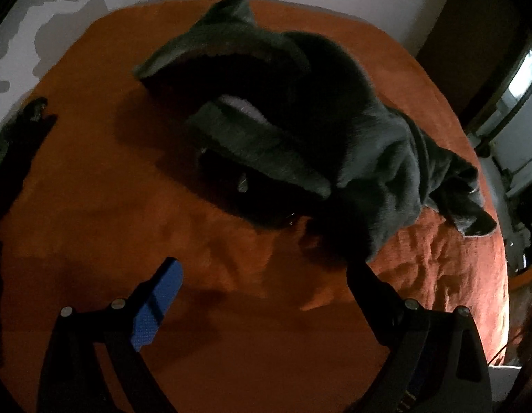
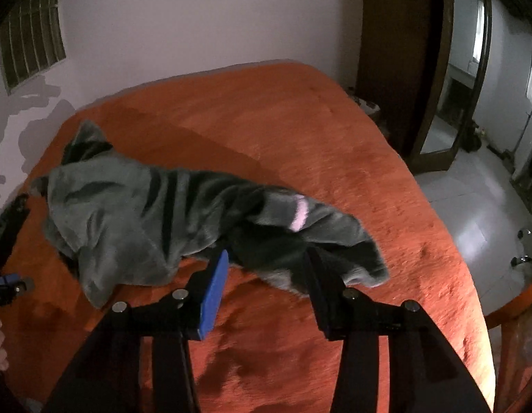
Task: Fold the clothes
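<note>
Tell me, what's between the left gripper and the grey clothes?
Only bare orange bedspread separates the left gripper from the grey garment, seen in the left wrist view.

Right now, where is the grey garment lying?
The grey garment lies crumpled on the orange bedspread, left of centre in the right wrist view, its near edge between the open right tool's fingers.

Dark grey fleece garment (image 2: 135,220) lies crumpled on the orange bedspread (image 2: 300,137).

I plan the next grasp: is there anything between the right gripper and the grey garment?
Nothing visible. The right gripper is open, and the grey garment on the orange bedspread lies directly at its fingertips.
</note>
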